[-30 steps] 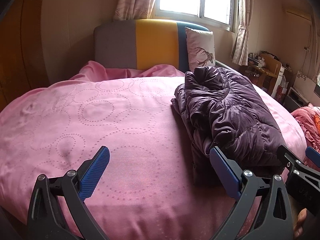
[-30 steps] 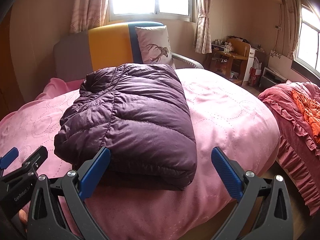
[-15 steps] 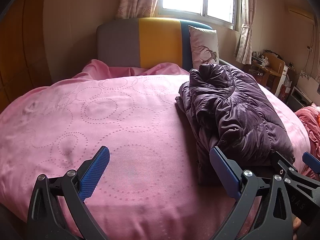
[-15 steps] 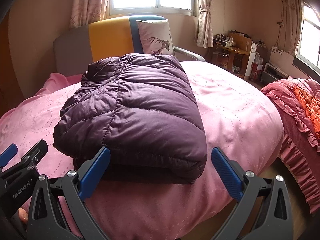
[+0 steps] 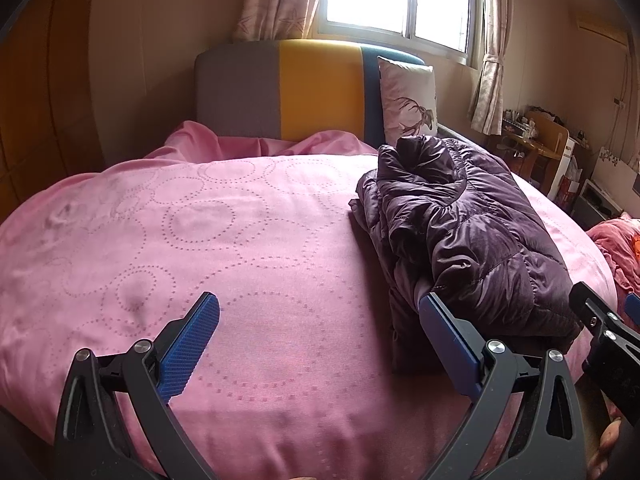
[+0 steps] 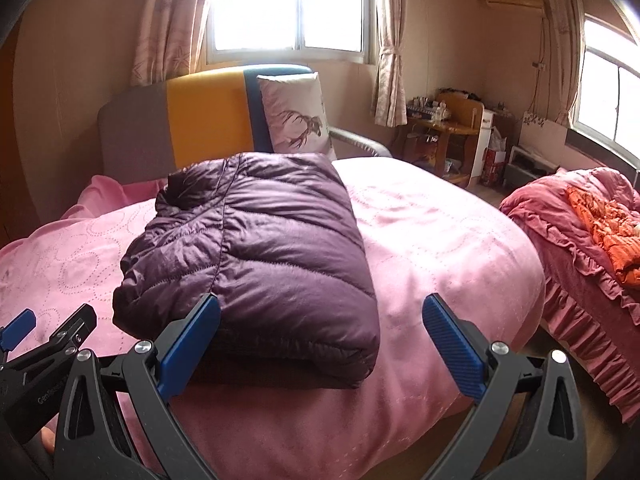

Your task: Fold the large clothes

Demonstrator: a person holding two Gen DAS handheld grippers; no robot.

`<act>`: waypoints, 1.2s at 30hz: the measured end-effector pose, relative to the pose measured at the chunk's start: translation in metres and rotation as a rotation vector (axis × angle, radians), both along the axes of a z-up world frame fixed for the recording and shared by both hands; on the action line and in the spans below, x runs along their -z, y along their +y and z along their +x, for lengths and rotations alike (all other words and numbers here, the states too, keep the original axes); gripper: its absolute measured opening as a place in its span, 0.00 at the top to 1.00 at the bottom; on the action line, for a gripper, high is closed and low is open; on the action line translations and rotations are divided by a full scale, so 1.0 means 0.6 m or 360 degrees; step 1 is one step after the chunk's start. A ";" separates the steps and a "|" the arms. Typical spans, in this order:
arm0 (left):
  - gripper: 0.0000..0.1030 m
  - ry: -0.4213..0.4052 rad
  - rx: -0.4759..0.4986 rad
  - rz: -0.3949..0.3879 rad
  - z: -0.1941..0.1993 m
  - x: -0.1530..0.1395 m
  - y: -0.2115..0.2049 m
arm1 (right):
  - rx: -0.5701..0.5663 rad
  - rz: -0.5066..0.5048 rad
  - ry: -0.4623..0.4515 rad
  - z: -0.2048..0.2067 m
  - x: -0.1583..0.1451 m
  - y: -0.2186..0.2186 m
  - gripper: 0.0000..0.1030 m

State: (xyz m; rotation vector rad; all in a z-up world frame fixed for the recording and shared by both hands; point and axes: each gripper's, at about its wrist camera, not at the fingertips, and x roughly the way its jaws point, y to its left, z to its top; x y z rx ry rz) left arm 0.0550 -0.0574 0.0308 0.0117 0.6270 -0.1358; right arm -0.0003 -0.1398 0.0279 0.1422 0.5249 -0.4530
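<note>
both hand-held grippers (image 5: 320, 330) (image 6: 320, 330) gape wide, holding nothing.

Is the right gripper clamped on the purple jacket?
No. In the right wrist view the right gripper has its jaws wide apart, and the folded purple jacket lies free on the pink bedspread.

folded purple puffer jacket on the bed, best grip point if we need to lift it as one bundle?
Probably the thick folded edge nearest the grippers on the purple puffer jacket. Come in low from the foot of the pink bed, one jaw slid under the stack, one on top. That edge is stacked and rounded, so all layers get pinched together; the far collar end looks loose and bunched.
</note>
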 end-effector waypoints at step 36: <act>0.04 0.0091 0.0087 0.0016 -0.042 -0.012 -0.018 | -0.0071 0.0148 0.0250 0.000 0.022 0.002 0.02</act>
